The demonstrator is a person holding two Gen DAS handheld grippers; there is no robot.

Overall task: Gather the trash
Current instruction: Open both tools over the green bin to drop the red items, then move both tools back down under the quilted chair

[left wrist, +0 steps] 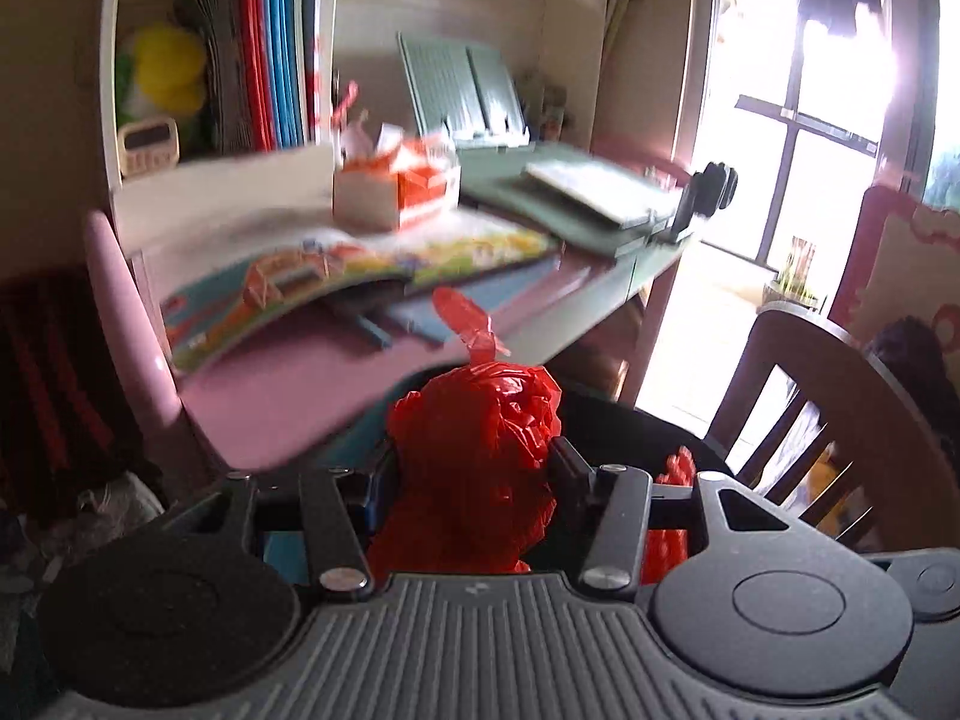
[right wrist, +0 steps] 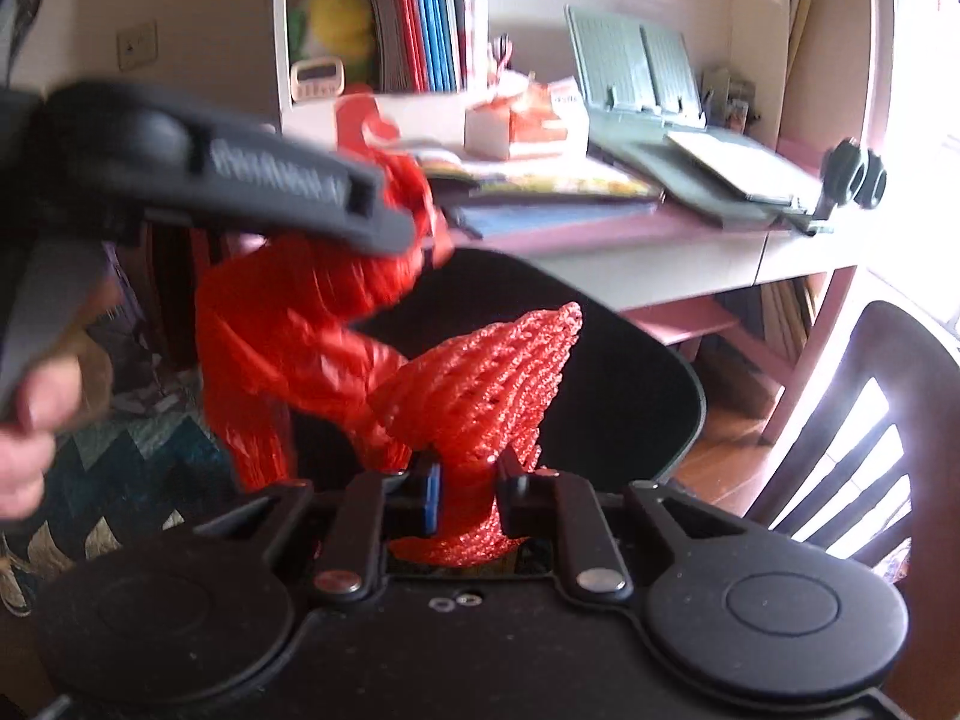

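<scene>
My left gripper (left wrist: 474, 468) is shut on a crumpled red plastic bag (left wrist: 480, 432), held up in front of the pink desk. In the right wrist view the same bag (right wrist: 288, 348) hangs from the left gripper (right wrist: 414, 240) at upper left. My right gripper (right wrist: 468, 480) is shut on a red foam net sleeve (right wrist: 480, 384), which stands up between the jaws and touches the bag. Both are above a black bin (right wrist: 630, 372); it also shows in the left wrist view (left wrist: 630, 426).
A pink desk (left wrist: 288, 384) holds a colourful book (left wrist: 336, 276), an orange-white box (left wrist: 396, 186) and a green book stand (left wrist: 468, 90). A dark wooden chair (right wrist: 864, 420) stands at right. Shelves with folders (right wrist: 426, 12) are behind. A patterned blanket (right wrist: 132, 468) lies lower left.
</scene>
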